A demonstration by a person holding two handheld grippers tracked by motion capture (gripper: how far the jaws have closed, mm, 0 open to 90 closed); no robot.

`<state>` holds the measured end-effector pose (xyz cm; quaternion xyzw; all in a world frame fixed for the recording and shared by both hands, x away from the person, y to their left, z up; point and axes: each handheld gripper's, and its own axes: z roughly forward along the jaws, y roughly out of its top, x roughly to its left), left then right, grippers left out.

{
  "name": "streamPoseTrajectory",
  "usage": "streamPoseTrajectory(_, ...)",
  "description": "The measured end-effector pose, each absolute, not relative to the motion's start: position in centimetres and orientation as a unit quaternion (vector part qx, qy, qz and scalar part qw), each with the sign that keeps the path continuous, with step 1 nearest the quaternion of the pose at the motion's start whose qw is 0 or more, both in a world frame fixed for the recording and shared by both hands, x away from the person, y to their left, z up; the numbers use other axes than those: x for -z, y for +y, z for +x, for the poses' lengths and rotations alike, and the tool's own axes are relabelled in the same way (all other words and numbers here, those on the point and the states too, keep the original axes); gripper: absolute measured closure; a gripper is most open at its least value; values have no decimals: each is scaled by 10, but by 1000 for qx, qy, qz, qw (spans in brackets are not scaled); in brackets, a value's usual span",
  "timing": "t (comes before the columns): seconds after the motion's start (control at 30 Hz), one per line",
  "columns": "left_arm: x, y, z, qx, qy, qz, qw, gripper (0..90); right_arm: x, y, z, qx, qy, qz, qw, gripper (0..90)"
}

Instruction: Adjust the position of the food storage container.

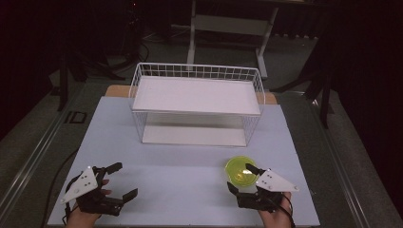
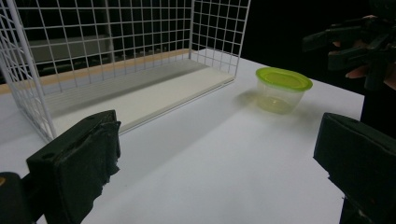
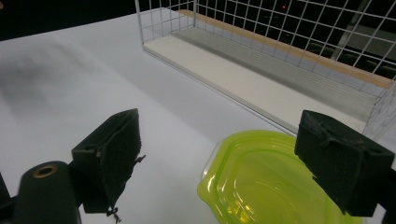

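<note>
A small clear tub with a lime-green lid stands on the white table toward the front right; I also see the tub from the side and the lid from close above. My right gripper hovers open just over the tub's near edge, one jaw on each side of it, not touching. My left gripper is open near the front left with nothing between its jaws. The right gripper appears far off in the left gripper view.
A white wire rack with a flat upper shelf and a white base board stands at the table's middle back, its open side facing me. The same rack fills the back of both gripper views.
</note>
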<state>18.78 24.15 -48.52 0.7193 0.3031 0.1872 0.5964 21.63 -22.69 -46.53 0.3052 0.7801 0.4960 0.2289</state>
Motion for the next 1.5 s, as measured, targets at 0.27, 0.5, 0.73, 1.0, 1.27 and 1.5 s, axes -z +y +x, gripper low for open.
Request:
streamPoseTrajectory(0.27,485,241,188,-189,302,718,598,13,461,-216,209,-506,789,280,208,139)
streamPoseTrajectory(0.5,485,239,187,-189,298,717,601,13,445,-208,207,-514,793,258,200,144)
streamPoseTrajectory(0.73,485,236,186,-186,294,720,600,13,423,-211,217,-519,784,256,227,138)
streamPoseTrajectory(1.0,486,233,187,-181,286,724,601,13,410,-226,236,-523,768,284,237,138)
streamPoseTrajectory(1.27,485,234,186,-181,287,722,604,13,417,-242,261,-505,762,322,247,217)
streamPoseTrajectory(1.5,485,235,186,-180,289,719,606,13,430,-268,276,-483,745,374,268,411)
